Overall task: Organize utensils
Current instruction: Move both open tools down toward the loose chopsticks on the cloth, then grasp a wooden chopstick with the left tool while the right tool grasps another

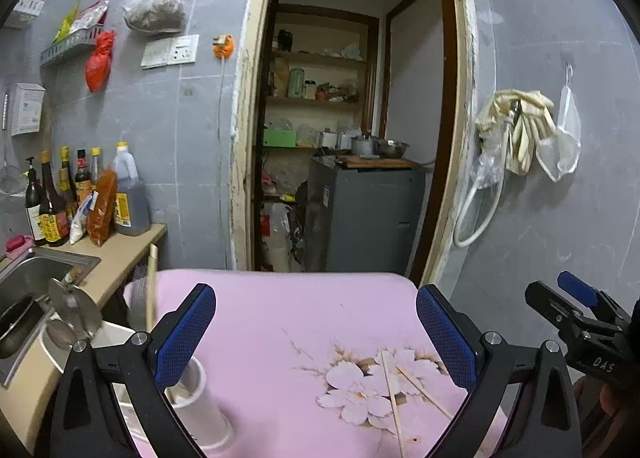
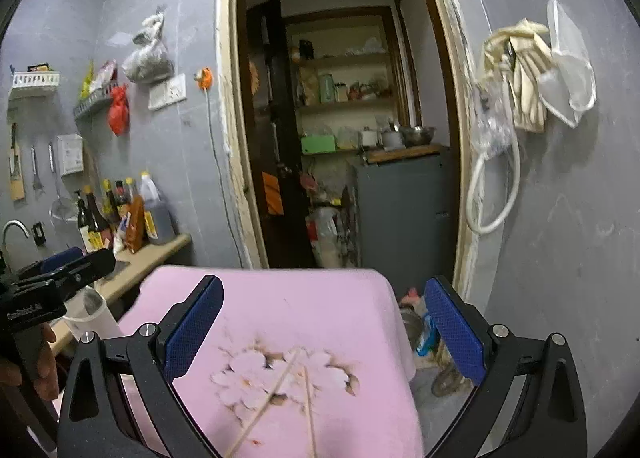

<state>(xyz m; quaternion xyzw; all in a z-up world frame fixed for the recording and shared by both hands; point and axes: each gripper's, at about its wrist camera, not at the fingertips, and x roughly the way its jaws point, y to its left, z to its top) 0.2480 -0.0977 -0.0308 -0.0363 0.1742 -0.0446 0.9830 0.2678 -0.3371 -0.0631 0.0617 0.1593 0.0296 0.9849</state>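
Note:
Two wooden chopsticks (image 1: 394, 398) lie crossed on the flower print of a pink cloth (image 1: 280, 318) that covers a table. They also show in the right wrist view (image 2: 276, 390). A white cylindrical holder (image 1: 200, 406) stands on the cloth at the left, partly behind my left finger. My left gripper (image 1: 316, 330) is open and empty above the cloth. My right gripper (image 2: 324, 326) is open and empty above the chopsticks. Each gripper shows at the edge of the other's view.
A counter (image 1: 120, 258) with a steel sink (image 1: 28, 278), sauce bottles (image 1: 80, 194) and a ladle stands at the left. A doorway (image 1: 352, 138) ahead opens on shelves and a grey cabinet (image 1: 364, 214). Gloves and a hose (image 1: 516, 130) hang on the right wall.

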